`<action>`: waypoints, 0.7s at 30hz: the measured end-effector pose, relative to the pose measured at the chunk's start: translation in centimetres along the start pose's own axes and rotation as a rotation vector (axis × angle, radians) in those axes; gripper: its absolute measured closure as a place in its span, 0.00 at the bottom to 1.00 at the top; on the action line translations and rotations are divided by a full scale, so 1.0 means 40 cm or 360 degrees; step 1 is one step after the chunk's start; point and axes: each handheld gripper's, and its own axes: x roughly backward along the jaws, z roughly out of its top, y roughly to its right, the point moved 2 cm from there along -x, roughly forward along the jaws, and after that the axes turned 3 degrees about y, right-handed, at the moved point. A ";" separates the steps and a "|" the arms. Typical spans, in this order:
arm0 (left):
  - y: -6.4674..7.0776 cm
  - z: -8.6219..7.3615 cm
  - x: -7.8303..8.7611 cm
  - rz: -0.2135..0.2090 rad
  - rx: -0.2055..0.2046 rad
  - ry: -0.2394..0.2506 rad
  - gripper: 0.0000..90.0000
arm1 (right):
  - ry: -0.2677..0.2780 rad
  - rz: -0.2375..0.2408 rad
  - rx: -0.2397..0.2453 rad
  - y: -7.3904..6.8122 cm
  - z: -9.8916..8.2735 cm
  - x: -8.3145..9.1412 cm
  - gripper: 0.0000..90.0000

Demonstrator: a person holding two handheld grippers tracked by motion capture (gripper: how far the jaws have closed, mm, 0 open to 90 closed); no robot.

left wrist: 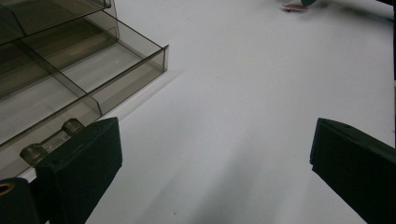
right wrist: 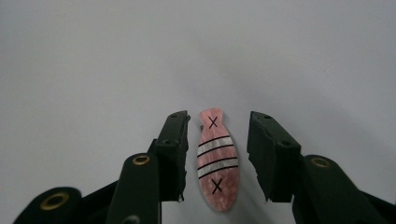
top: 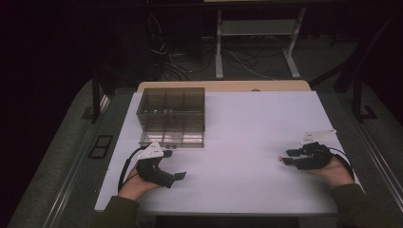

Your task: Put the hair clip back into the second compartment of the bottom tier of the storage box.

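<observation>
A pink fish-shaped clip (right wrist: 217,163) with white bands, black stripes and two X marks lies flat on the white table (right wrist: 93,56). My right gripper (right wrist: 218,120) has one jaw on each side of it, and a thin gap shows between each pad and the clip. From above, this gripper (top: 289,156) lies at the table's right with the clip (top: 283,160) at its tips. My left gripper (top: 175,164) rests at the front left, open wide with nothing between its jaws (left wrist: 215,135). The distant clip (left wrist: 294,7) shows at the top of the left gripper view.
A clear smoky plastic organiser box (top: 172,116) with several compartments stands at the back left, its front corner (left wrist: 159,60) close to my left gripper. The white tabletop (top: 247,128) stretches between the two hands. Beyond the table are desk legs and cables on the floor.
</observation>
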 end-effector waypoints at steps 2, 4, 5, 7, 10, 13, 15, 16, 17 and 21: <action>0.000 0.000 0.000 0.0000 -0.0002 0.0000 0.01 | -0.0007 0.0004 0.0005 0.001 -0.003 -0.004 0.64; 0.001 0.000 0.000 0.0000 -0.0003 0.0001 0.01 | -0.0018 -0.0003 0.0009 0.001 -0.006 -0.007 0.65; 0.001 0.000 0.000 0.0000 -0.0001 0.0002 0.01 | -0.0021 0.0000 0.0009 0.001 -0.008 -0.008 0.65; 0.001 0.000 0.000 0.0000 -0.0001 0.0001 0.01 | -0.0021 0.0004 0.0011 0.003 -0.009 -0.009 0.66; 0.000 0.000 -0.001 0.0001 -0.0006 -0.0005 0.01 | -0.0024 0.0009 0.0006 0.003 -0.011 -0.010 0.66; 0.001 0.000 -0.001 0.0001 -0.0005 -0.0005 0.01 | -0.0030 0.0008 0.0017 0.004 -0.013 -0.012 0.67; 0.001 0.000 -0.001 0.0001 -0.0005 -0.0003 0.01 | -0.0039 0.0010 0.0019 0.005 -0.016 -0.014 0.67; 0.001 0.000 -0.001 0.0001 -0.0004 -0.0002 0.01 | -0.0039 0.0010 0.0019 0.005 -0.016 -0.014 0.67; 0.001 0.000 -0.001 0.0001 -0.0005 -0.0004 0.01 | -0.0039 0.0009 0.0022 0.005 -0.017 -0.014 0.67; 0.002 0.000 -0.001 0.0000 0.0000 0.0001 0.01 | -0.0040 0.0009 0.0035 0.004 -0.018 -0.014 0.68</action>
